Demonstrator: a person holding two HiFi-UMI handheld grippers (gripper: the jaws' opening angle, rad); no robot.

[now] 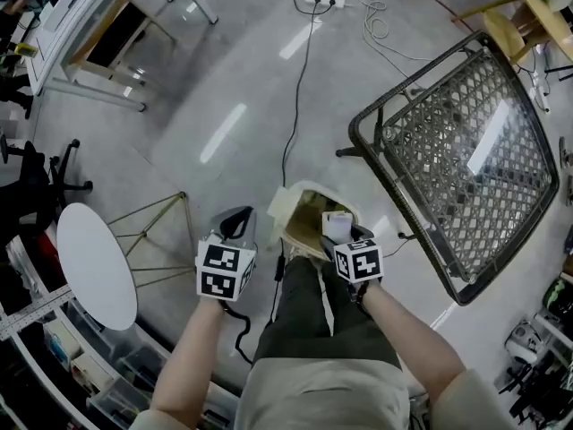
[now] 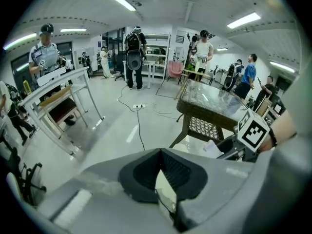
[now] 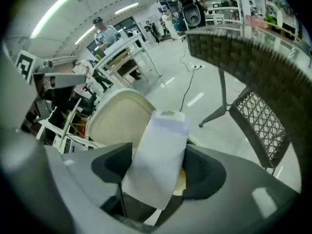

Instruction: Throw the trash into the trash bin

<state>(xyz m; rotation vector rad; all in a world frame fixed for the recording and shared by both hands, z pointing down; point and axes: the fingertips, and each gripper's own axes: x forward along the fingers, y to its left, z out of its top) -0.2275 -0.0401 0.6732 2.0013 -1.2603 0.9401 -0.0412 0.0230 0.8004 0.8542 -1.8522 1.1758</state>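
My right gripper is shut on a white carton with a pale lilac top, held upright between its dark pads. It hangs right over a cream trash bin, and the bin's open mouth shows just behind the carton. My left gripper hovers to the left of the bin, its jaws meeting at the tips with nothing seen gripped. In the left gripper view, the right gripper's marker cube sits at the right edge.
A wicker table with a glass top stands close on the right. A round white table and a gold wire stand are on the left. A black cable runs from a power strip. Several people stand far off.
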